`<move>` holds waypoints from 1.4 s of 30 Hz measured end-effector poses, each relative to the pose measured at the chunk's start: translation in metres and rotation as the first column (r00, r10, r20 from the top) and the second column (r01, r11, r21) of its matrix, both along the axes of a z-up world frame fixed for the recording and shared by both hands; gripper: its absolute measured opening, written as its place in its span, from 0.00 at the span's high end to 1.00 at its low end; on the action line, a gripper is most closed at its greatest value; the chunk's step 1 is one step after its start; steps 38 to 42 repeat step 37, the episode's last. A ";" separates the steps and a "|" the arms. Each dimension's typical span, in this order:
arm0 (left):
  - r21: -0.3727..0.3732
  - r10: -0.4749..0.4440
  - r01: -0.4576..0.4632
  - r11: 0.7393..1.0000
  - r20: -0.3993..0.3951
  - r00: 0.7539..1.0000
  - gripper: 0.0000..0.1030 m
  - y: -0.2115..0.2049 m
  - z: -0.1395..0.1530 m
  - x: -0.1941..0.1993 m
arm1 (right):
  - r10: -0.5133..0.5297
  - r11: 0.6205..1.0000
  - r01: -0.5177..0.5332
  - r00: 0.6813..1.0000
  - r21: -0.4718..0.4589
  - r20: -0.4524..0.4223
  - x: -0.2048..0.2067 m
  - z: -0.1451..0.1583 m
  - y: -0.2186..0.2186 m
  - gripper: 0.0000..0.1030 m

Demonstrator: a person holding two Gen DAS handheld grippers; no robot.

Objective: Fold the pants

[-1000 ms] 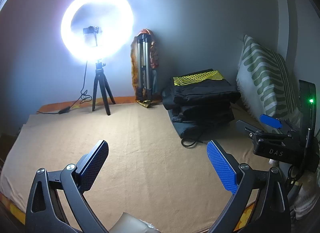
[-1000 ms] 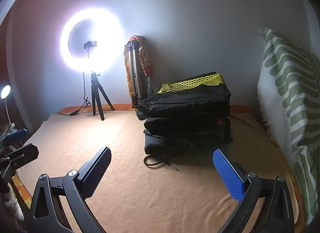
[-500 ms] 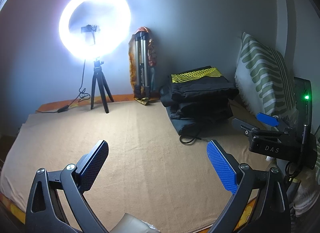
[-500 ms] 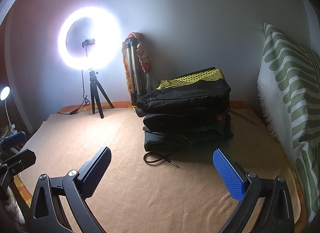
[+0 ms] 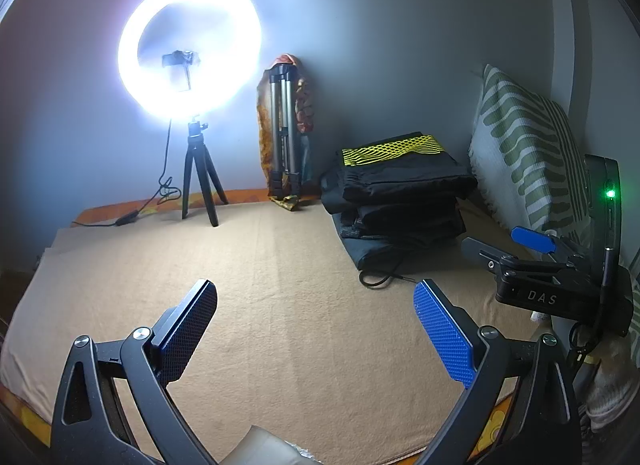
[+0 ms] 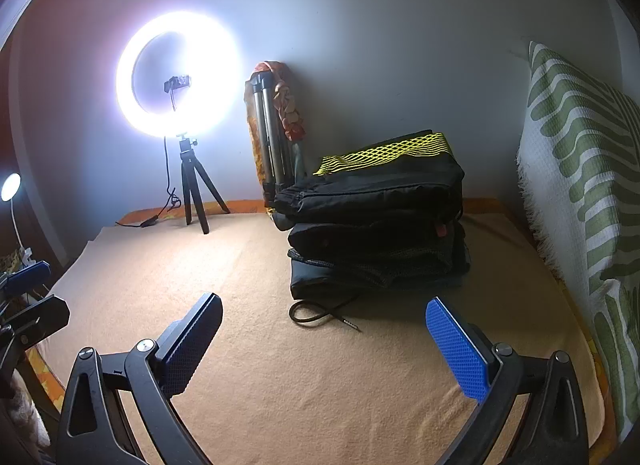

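Note:
A stack of folded dark pants (image 5: pixel 404 201) lies at the back right of the tan blanket (image 5: pixel 280 285); the top pair has a yellow patterned band. It also shows in the right wrist view (image 6: pixel 376 221), with a black drawstring (image 6: pixel 320 315) trailing in front. My left gripper (image 5: pixel 316 313) is open and empty above the blanket, well short of the stack. My right gripper (image 6: pixel 324 329) is open and empty, close in front of the stack. The right gripper also shows in the left wrist view (image 5: pixel 516 241), and the left gripper in the right wrist view (image 6: pixel 32 297).
A lit ring light on a small tripod (image 5: pixel 192 65) stands at the back left with its cable. A folded tripod (image 5: pixel 284 137) leans on the wall. A green-and-white cushion (image 6: pixel 588 193) stands along the right side. A small lamp (image 6: pixel 10 187) glows far left.
Both grippers have drifted slightly; the right one has moved a little nearer the stack. Both stay open and empty.

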State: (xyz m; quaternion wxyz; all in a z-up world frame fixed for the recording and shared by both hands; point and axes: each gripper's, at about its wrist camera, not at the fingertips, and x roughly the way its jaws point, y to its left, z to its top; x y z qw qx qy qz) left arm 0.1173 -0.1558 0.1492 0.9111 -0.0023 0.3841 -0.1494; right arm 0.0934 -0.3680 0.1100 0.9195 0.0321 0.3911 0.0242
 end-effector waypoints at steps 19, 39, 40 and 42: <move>0.006 0.010 -0.010 1.000 0.001 1.000 0.04 0.001 0.000 -0.002 | 0.001 1.000 -0.001 1.000 0.011 -0.013 0.000 -0.003 0.000 0.00; 0.046 0.008 -0.010 0.999 0.051 0.999 0.04 -0.003 -0.002 -0.008 | 0.004 1.000 -0.003 1.000 0.013 -0.019 -0.001 -0.003 0.002 0.00; 0.046 0.008 -0.010 0.999 0.051 0.999 0.04 -0.003 -0.002 -0.008 | 0.004 1.000 -0.003 1.000 0.013 -0.019 -0.001 -0.003 0.002 0.00; 0.046 0.008 -0.010 0.999 0.051 0.999 0.04 -0.003 -0.002 -0.008 | 0.004 1.000 -0.003 1.000 0.013 -0.019 -0.001 -0.003 0.002 0.00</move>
